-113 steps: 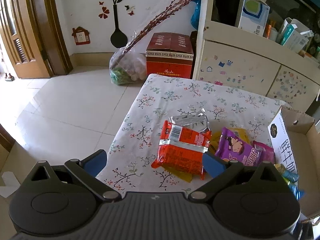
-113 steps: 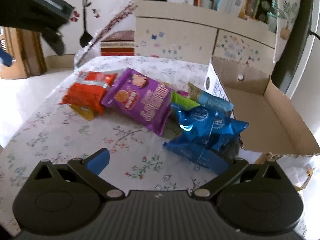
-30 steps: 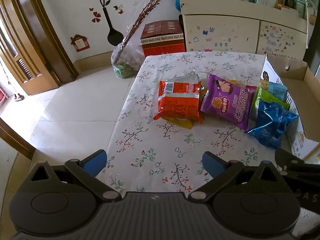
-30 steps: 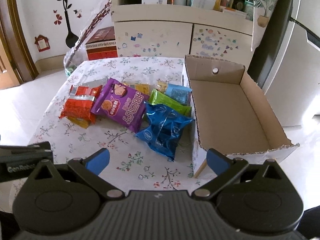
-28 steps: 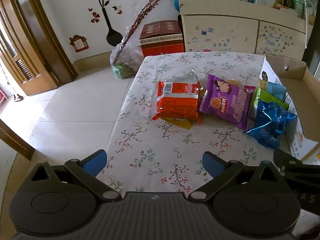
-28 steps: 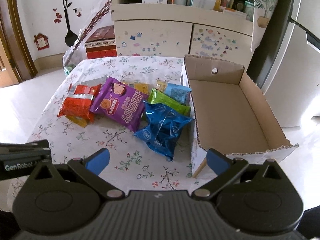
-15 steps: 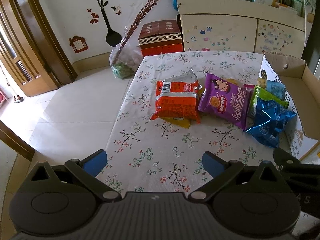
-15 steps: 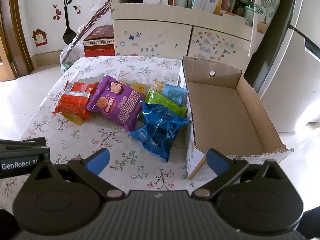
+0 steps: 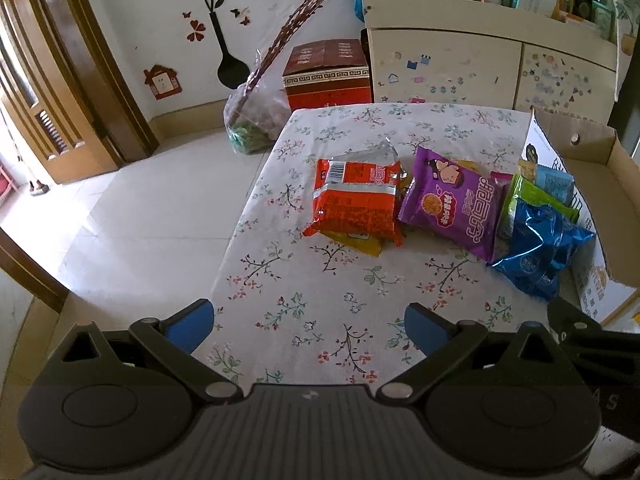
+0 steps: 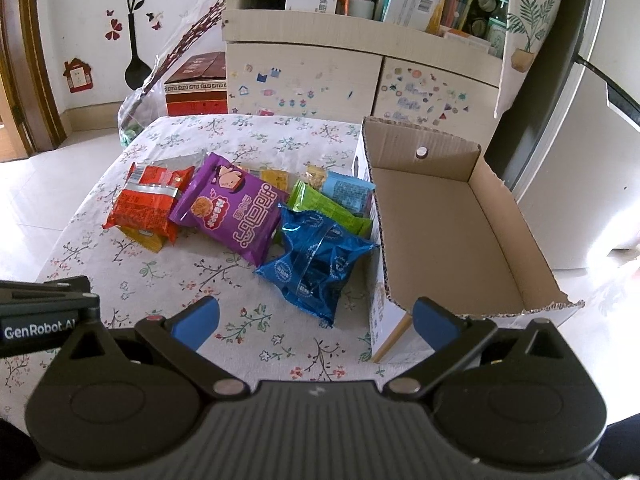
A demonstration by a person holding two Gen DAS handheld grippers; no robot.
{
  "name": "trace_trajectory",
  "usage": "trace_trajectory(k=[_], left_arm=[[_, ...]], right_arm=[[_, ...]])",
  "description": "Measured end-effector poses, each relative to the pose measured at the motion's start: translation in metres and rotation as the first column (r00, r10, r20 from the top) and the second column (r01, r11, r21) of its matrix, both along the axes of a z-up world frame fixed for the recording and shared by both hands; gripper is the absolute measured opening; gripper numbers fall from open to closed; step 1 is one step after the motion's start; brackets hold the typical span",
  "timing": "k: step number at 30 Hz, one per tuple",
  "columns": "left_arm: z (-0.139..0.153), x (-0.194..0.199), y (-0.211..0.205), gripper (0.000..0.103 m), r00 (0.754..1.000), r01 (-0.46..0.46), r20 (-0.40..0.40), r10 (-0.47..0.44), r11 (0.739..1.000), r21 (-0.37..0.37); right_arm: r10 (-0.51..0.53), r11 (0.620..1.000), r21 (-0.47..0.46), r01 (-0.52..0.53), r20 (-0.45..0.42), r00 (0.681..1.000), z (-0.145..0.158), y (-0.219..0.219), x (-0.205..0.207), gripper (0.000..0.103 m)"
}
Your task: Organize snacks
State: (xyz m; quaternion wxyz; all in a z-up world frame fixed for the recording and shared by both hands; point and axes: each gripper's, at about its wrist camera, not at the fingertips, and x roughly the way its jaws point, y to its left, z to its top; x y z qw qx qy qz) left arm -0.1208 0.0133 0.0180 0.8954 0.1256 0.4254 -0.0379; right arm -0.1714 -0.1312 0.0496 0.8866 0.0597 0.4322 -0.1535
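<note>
The left gripper (image 9: 308, 326) hangs above the near edge of the floral tablecloth (image 9: 320, 280), fingers spread wide and holding nothing.

Left to right, the snacks lie in a loose row across the middle of the table. The red packet (image 9: 356, 204) sits furthest left, barcode end pointing away toward the cabinet, long axis running near to far; it overlaps a yellow packet (image 9: 360, 242) beneath its near edge. Just beside it lies the purple packet (image 9: 456, 204), long axis slanting from far-left to near-right, one corner resting over smaller sachets. Next come a green packet (image 10: 332, 210) and a light blue packet (image 10: 348, 192), both lying against the box wall. The dark blue foil packet (image 10: 316, 260) lies nearest the right gripper, crumpled, long axis running near-left to far-right, touching the box side.

The open cardboard box (image 10: 520, 256) stands at the right, with nothing visible inside.

The right gripper (image 10: 316, 322) hovers over the near table edge, fingers apart, grasping nothing.

Assessment: all packets appear light, soft and air-filled, with slick film likely to slip and contents likely to crush under hard closure. The crimped end seams appear the safest hold; for the dark blue packet, the near seam is the most accessible.
</note>
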Motion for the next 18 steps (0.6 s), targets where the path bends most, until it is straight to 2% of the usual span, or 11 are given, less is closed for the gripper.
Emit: trace_trajectory(k=[6, 10, 18], left_arm=[[0.001, -0.002, -0.002, 0.103, 1.000, -0.007, 0.010, 0.007, 1.000, -0.001], [0.004, 0.000, 0.002, 0.101, 1.000, -0.016, -0.009, 0.016, 0.999, -0.048], [0.016, 0.010, 0.011, 0.101, 0.999, -0.044, 0.010, 0.044, 0.997, -0.060]], right_arm=[[-0.005, 1.000, 0.004, 0.005, 0.008, 1.000, 0.000, -0.002, 0.000, 0.102], [-0.002, 1.000, 0.019, 0.001, 0.029, 1.000, 0.001, -0.004, -0.002, 0.102], [0.092, 0.993, 0.054, -0.100, 0.135, 0.987, 0.012, -0.011, -0.007, 0.102]])
